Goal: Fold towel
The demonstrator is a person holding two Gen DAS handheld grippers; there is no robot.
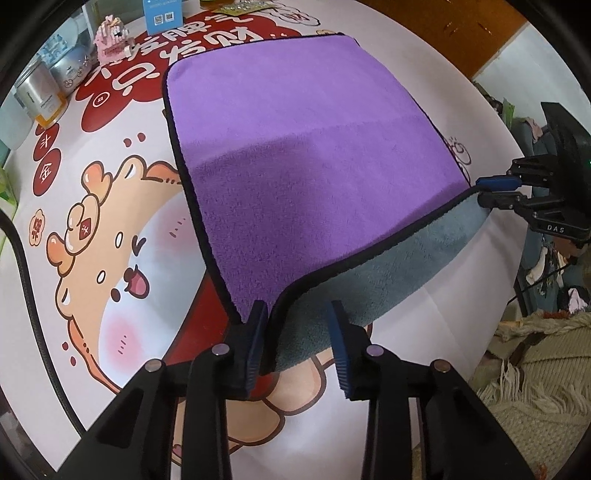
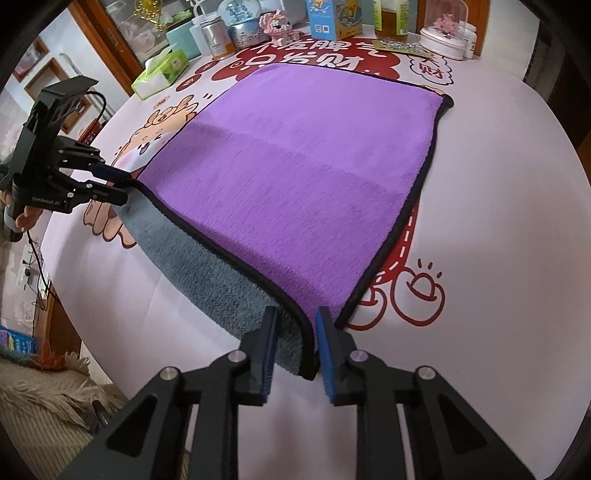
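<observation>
A purple towel (image 1: 306, 147) with a black hem and a grey underside (image 1: 369, 284) lies on the printed tablecloth; it also shows in the right wrist view (image 2: 306, 173). Its near edge is lifted off the table. My left gripper (image 1: 299, 343) holds the near left corner; the jaws stand apart with the hem between them. My right gripper (image 2: 295, 354) holds the near right corner between its blue pads (image 2: 325, 347). Each gripper shows in the other's view, the right one (image 1: 487, 192) and the left one (image 2: 114, 181), both pinching the hem.
The round table has a cartoon tablecloth (image 1: 110, 258). Tins (image 1: 40, 92), a pink figure (image 1: 110, 35), a blue box (image 2: 332, 18), a tissue pack (image 2: 162, 72) and a pink dome (image 2: 443, 33) stand along the far edge. A fringed beige cloth (image 1: 546, 369) lies beside the table.
</observation>
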